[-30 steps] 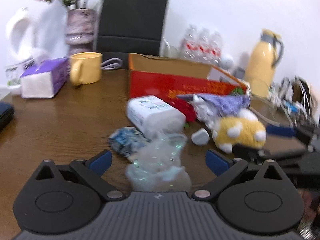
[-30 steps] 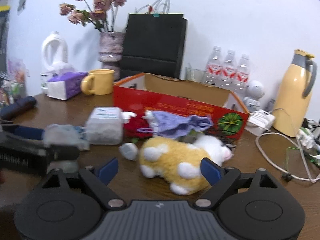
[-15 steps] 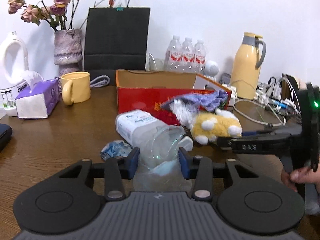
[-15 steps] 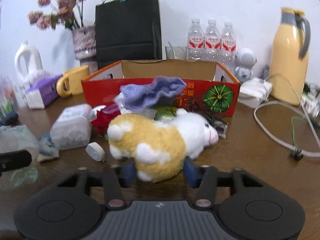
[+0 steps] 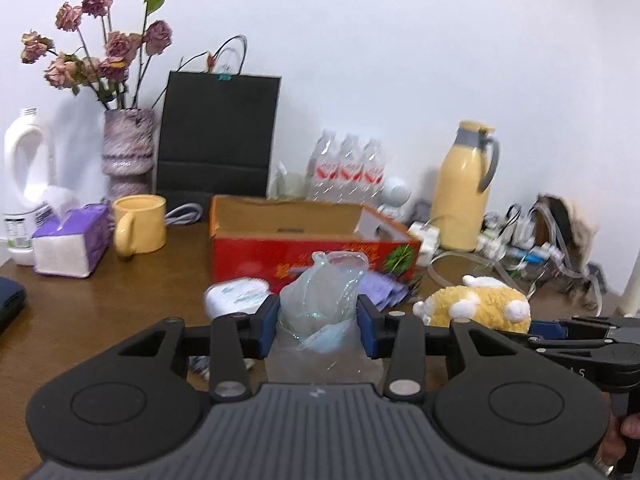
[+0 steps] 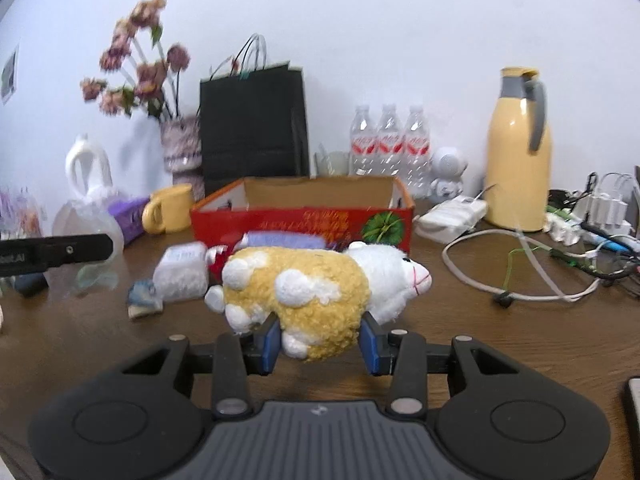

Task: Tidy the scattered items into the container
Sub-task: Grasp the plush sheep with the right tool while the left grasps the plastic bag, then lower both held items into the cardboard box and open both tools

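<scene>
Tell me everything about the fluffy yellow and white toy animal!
The fluffy yellow and white toy animal looks like a soft plush lamb, with a curly yellow body, white patches and feet, and a white head with a pink stitched mouth facing right. It lies sideways, pinched at its underside by the right gripper, whose jaws have just been closing on it, in front of the red cardboard box.

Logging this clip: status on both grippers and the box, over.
Left gripper shut on clear plastic bag; right gripper shut on plush sheep, both just closed. Red cardboard box ahead, open. Purple cloth and white packet lie before it.
</scene>
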{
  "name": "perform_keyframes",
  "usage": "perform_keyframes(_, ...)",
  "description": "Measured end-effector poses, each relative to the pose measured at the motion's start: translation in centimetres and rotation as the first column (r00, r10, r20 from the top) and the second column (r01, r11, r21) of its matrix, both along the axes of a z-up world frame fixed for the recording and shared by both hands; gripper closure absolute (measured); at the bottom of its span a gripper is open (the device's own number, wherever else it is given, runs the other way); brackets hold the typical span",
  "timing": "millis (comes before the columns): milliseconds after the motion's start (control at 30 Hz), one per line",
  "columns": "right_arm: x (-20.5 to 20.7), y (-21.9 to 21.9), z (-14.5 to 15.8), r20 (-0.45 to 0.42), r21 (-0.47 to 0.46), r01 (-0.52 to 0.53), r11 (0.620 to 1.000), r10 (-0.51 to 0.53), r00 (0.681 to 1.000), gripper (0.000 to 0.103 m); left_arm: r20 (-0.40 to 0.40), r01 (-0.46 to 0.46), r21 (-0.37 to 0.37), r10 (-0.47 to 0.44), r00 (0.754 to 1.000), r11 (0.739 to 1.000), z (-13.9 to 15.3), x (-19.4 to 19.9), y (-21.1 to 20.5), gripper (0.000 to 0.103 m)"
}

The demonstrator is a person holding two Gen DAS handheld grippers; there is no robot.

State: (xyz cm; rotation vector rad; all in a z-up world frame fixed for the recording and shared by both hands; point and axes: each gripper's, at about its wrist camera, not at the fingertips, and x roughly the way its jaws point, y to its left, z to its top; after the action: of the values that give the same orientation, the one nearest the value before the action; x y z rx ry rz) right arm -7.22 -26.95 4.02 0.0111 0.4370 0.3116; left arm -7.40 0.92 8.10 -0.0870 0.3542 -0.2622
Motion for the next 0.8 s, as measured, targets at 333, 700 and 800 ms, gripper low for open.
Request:
perform_keyframes(333, 11.6, -0.5, 5.8, 0.072, -0.011, -0.044, 0.999, 0.044, 0.996, 0.064, 0.015, 0.030, 0.078, -0.031, 0.999, 0.996, 4.8, 14.2, -1.0, 0.061)
perform_keyframes(700, 29.4, 2.3, 5.7, -0.160, -0.122, -0.255, 0.959, 0.234, 0.959, 0.063, -0.241, 0.051, 0.195, -0.003, 0.970, 0.980, 2.2, 31.2, -0.2, 0.060)
perform_keyframes(800, 32.4, 2.6, 4.2, -0.234, -0.125, -0.279, 0.952, 0.245, 0.941, 0.063, -0.296, 0.101, 0.258, -0.021, 0.955, 0.961, 0.2, 32.6, -0.3, 0.060)
